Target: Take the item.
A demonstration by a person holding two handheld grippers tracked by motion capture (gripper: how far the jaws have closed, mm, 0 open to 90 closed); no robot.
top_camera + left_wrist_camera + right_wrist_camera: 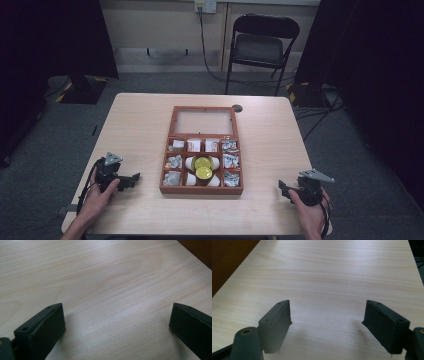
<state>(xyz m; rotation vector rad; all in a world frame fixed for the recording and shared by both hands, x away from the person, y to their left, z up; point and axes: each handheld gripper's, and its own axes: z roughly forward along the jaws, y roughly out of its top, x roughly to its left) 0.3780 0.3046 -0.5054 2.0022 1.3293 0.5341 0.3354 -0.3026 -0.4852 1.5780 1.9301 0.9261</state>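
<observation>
A: State of the left gripper [134,179] first?

B: Spread wide, resting low on the left part of the table [140,120], pointing toward the wooden box [201,191]. Nothing between the jaws, just bare wood grain under them.

A: And of the right gripper [281,187]?

B: Also spread, somewhat narrower, empty as well. Resting near the right front edge, well apart from the box.

A: Place of the box?

B: In the middle of the table, between both grippers, with the lid [203,122] swung back and open. Nine compartments: sachets [174,161] in the side ones, two gold-lidded cups [203,162] in the centre column, lying among white ones.

A: Good way to begin, then?

B: Probably choose one hand only, and hold the other ready to steady the box wall. Lift before travelling; avoid sliding across the table and knocking the rim.

A: Approach from above?

B: Yes, preferably. Come down straight into one compartment, jaws aligned with the dividers, not across them. Otherwise risk of catching a divider and tipping the whole box.

A: For a cup?

B: Open wide enough to pass the round body, close slowly, stop at first firm contact. Likely light and slippery, so no hard squeezing.

A: For a sachet?

B: Pinch an upper corner, lift gently, check for a second sachet clinging.
</observation>
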